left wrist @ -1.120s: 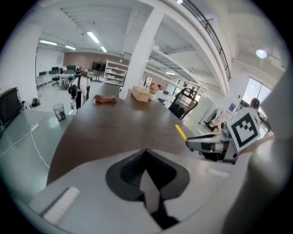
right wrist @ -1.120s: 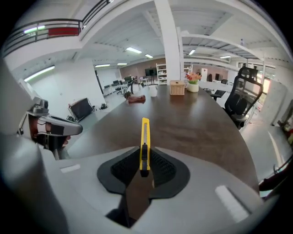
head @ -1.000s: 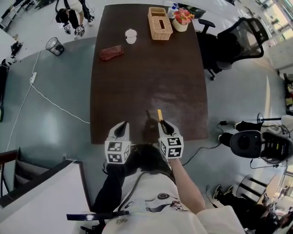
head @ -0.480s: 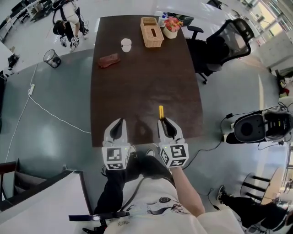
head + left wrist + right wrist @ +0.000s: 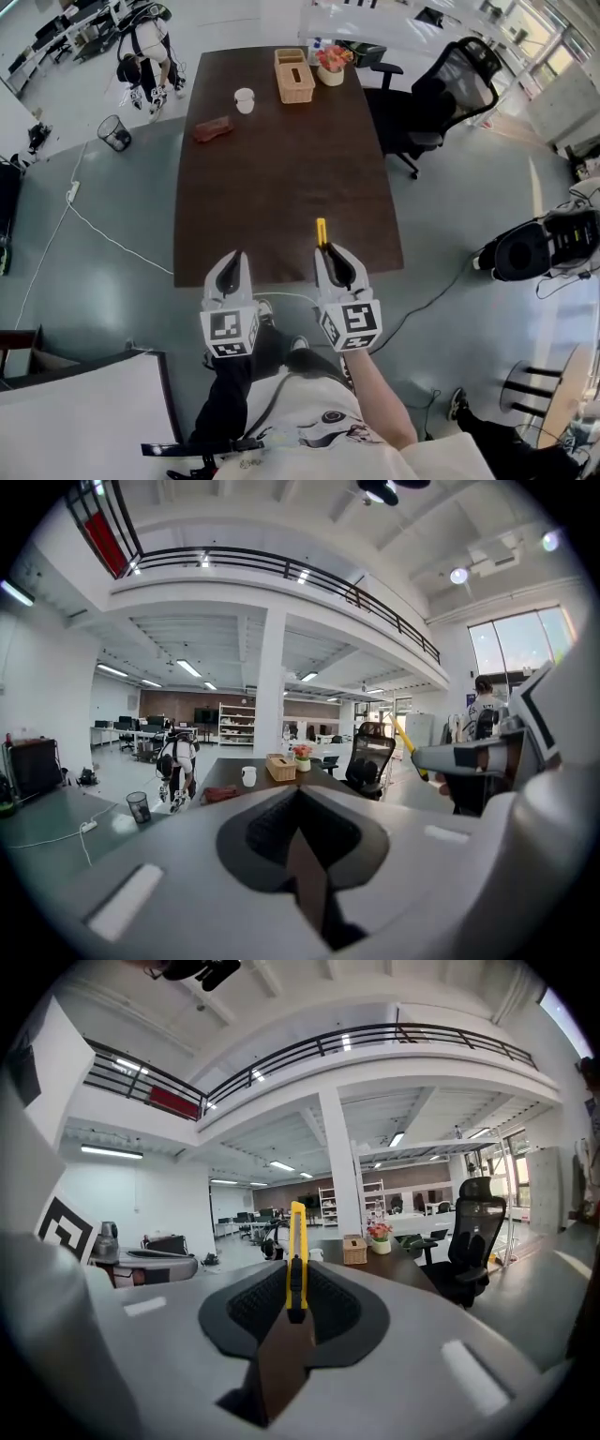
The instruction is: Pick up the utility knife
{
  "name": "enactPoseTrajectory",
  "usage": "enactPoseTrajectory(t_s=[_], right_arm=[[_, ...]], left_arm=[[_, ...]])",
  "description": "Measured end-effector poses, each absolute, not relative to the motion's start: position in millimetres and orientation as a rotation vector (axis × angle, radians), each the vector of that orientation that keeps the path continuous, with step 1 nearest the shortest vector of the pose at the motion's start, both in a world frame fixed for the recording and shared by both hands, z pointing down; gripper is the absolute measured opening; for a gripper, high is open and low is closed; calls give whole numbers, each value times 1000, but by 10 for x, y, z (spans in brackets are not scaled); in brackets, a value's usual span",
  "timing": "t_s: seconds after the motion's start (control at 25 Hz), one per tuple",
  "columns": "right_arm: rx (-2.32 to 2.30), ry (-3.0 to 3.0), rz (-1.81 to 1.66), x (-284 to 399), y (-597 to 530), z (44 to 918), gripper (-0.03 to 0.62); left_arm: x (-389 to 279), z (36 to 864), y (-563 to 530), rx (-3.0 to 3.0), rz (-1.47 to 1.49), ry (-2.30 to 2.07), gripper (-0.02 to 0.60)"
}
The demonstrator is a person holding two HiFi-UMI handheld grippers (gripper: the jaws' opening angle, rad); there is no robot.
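The right gripper (image 5: pixel 334 264) clamps the yellow utility knife (image 5: pixel 322 232), long axis running straight out of its jaws toward the frame's top; the left gripper (image 5: pixel 231 272) alongside is closed, empty.

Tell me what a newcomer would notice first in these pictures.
The yellow utility knife stands out most: the right gripper is shut on it, its tip poking out over the near end of the long dark table. Beside it the left gripper is shut and empty. At the table's far end sit a wicker box, a pot of flowers and a white cup.
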State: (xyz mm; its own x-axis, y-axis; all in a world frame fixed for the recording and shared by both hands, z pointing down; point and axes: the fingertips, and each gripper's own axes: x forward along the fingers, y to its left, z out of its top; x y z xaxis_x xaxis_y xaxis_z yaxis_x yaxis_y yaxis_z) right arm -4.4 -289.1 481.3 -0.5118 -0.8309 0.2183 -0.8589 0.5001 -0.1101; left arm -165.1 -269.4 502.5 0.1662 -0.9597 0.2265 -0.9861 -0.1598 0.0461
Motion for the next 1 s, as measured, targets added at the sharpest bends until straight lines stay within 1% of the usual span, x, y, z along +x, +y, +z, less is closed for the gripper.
enactPoseTrajectory(t_s=[0.24,0.4,0.8,1.0], right_arm=[[1446,-2637,310,205,-2332,4710,66],[1431,-2649,317,290,-2051,4696,66],[1435,-2647,282,308,-1479,4692,67],[1456,-2661,244,155,-1119,4588,67]], left_arm=[[-1409,4952,-2138,2214,243,-1959,-2],[-1362,4922,-1833,2201,238,-1975,-2],[-1314,4906,-1298,2231,199,-1957,-3],[-1465,4858,-893,2246,187,-1962,-2]])
